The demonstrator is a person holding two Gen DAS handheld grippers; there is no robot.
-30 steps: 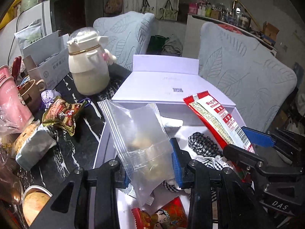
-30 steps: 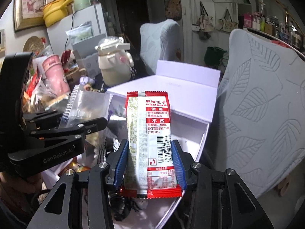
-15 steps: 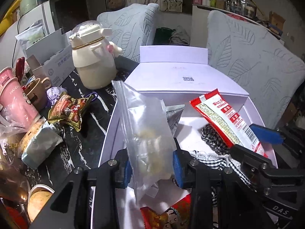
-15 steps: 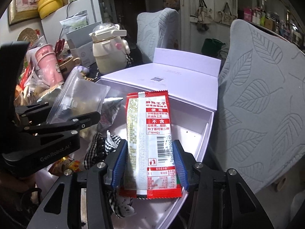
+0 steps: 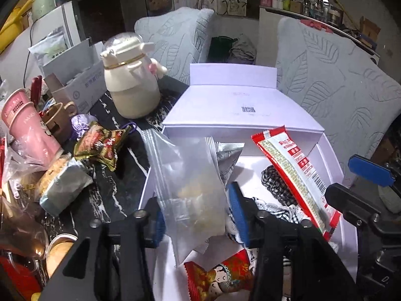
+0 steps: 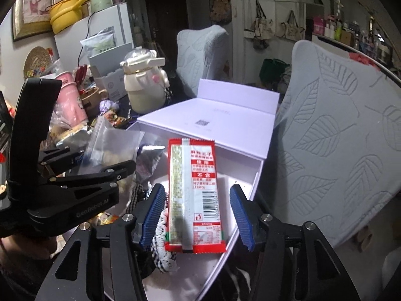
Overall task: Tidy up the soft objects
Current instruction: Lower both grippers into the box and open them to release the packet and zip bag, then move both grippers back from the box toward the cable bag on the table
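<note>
My left gripper [image 5: 198,213] is shut on a clear zip bag [image 5: 190,183] and holds it over the open white box [image 5: 243,110]. My right gripper [image 6: 198,215] is open; a red and white snack packet [image 6: 194,190] lies between its spread fingers [image 6: 153,213], over the box [image 6: 213,120]. The packet also shows in the left wrist view [image 5: 295,175]. Inside the box lie a black-and-white checked cloth [image 5: 275,183], a silver pouch [image 5: 228,155] and a red cartoon snack [image 5: 220,278].
A cream kettle-shaped bottle [image 5: 130,85], a brown snack bag [image 5: 100,145], pink cups [image 5: 25,130] and other clutter crowd the black marble table [image 5: 112,188] left of the box. Leaf-patterned chairs [image 5: 338,82] stand behind and right.
My right gripper has opened and let go of the red and white packet, which now rests free in the box. My left gripper still holds the clear bag, slightly nearer the box.
</note>
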